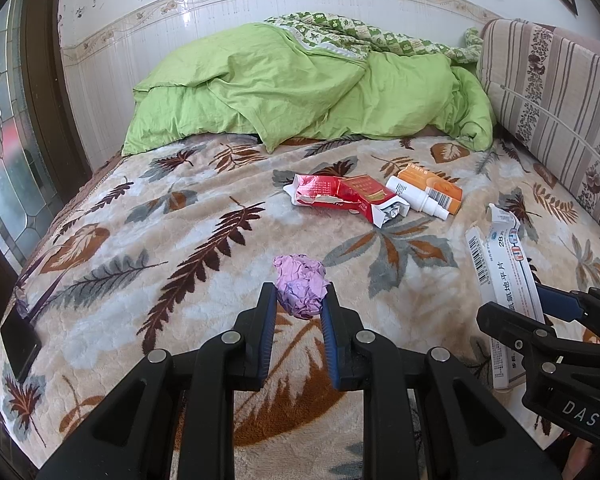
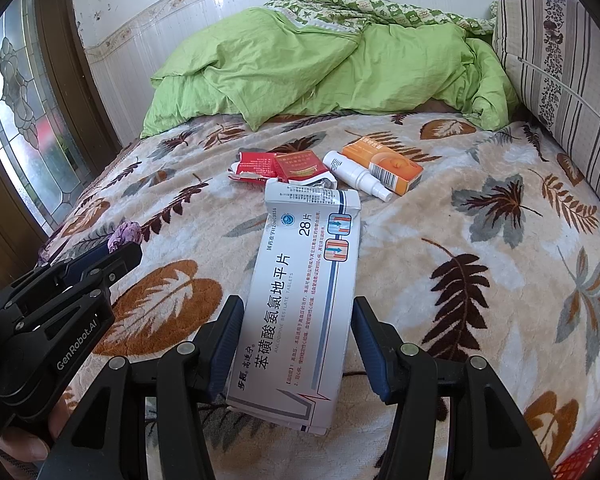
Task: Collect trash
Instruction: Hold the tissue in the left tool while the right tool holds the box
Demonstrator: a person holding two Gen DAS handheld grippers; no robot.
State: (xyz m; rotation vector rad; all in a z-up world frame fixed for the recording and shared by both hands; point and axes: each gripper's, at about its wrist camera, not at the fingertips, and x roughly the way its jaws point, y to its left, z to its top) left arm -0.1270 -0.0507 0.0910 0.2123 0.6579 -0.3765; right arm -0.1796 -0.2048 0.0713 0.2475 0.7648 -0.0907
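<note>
My left gripper (image 1: 300, 298) is shut on a crumpled purple paper ball (image 1: 301, 286), just above the leaf-patterned blanket (image 1: 160, 240). My right gripper (image 2: 296, 308) is shut on a long white medicine box (image 2: 304, 300), also seen in the left wrist view (image 1: 504, 280). Farther up the bed lie a torn red cigarette pack (image 1: 340, 196), a white spray bottle (image 1: 418, 198) and an orange box (image 1: 432, 186). In the right wrist view they are the red pack (image 2: 284, 168), the bottle (image 2: 358, 176) and the orange box (image 2: 384, 162). The left gripper (image 2: 116, 258) with the purple ball (image 2: 125, 234) shows at the left.
A green duvet (image 1: 300, 88) is piled at the head of the bed. A striped headboard cushion (image 1: 556, 108) runs along the right. A dark phone (image 1: 20, 344) lies at the bed's left edge by a stained-glass door (image 1: 4, 152). A red mesh basket (image 2: 588, 452) shows lower right.
</note>
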